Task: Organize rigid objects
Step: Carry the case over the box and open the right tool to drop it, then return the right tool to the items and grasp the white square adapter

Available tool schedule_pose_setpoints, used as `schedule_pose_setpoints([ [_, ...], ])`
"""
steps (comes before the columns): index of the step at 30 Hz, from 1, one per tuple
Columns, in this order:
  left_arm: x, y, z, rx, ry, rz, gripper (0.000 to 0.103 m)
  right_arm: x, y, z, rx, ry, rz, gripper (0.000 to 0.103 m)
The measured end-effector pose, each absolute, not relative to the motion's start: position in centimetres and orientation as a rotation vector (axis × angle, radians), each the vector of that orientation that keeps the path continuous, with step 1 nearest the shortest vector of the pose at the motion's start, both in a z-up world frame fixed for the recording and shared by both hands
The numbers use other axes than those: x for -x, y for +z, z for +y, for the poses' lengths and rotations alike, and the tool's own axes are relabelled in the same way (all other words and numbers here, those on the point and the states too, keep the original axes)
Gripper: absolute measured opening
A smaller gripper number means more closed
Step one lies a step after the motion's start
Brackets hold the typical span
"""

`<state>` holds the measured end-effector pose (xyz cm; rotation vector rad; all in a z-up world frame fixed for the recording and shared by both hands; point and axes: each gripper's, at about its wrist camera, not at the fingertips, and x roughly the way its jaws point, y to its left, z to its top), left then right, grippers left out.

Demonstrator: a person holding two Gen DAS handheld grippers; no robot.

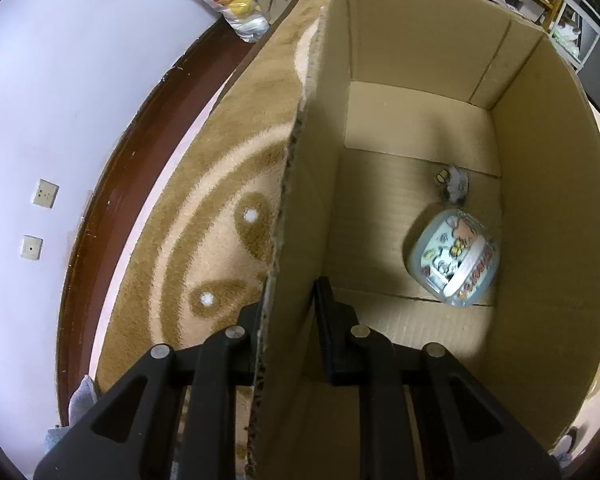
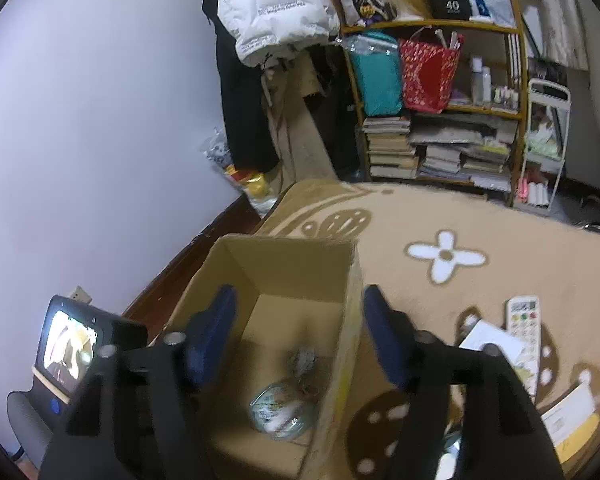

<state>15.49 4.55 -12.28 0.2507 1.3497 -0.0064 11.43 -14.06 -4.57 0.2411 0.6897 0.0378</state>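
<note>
Evidently left gripper [image 1: 288, 312] pinches cardboard box [image 1: 420, 120] side wall between fingers, likely steadying it; right gripper [image 2: 300, 320] hovers above box, fingers spread, empty; printed container [image 1: 452, 258] and small toy [image 1: 452, 182] lie on box floor; remote [image 2: 522, 316] waits on rug [image 2: 500, 232] beside box.

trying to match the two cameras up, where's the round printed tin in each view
Left wrist view: the round printed tin lies on the floor of the cardboard box, lower right, near the right wall.
Right wrist view: the same tin lies at the bottom centre, inside the box, between the open fingers.
Shared landmark: the small grey toy just beyond the tin in both.
</note>
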Motion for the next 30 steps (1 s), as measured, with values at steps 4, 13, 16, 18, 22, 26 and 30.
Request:
schedule_pose_setpoints([
  [4,-15.5,-12.3,4.6,-0.259,-0.006,1.346,0.017,-11.5,-3.7,-15.5,-0.199,-0.034,0.638,0.103],
  [13,-15.4,-12.3,4.4,-0.251,-0.004,1.350,0.017,-11.7,-4.8,-21.7,-0.240,-0.156,0.682,0.103],
  [16,-15.5,-12.3,4.5,-0.250,-0.004,1.350,0.017,-11.2,-5.9,-23.5,-0.287,-0.204,0.704,0.103],
  [18,-15.5,-12.3,4.6,-0.256,-0.002,1.348,0.018,-11.1,-6.7,-24.5,-0.302,-0.229,0.719,0.103],
  [22,-15.5,-12.3,4.5,-0.257,0.000,1.348,0.018,-11.5,-8.7,-25.6,-0.293,-0.238,0.764,0.103],
  [26,-15.5,-12.5,4.4,-0.249,0.006,1.346,0.018,-12.4,-10.8,-25.7,-0.249,-0.236,0.817,0.103],
  [30,-15.5,-12.5,4.6,-0.238,0.005,1.349,0.018,-13.1,-12.4,-26.2,-0.250,-0.257,0.867,0.103],
])
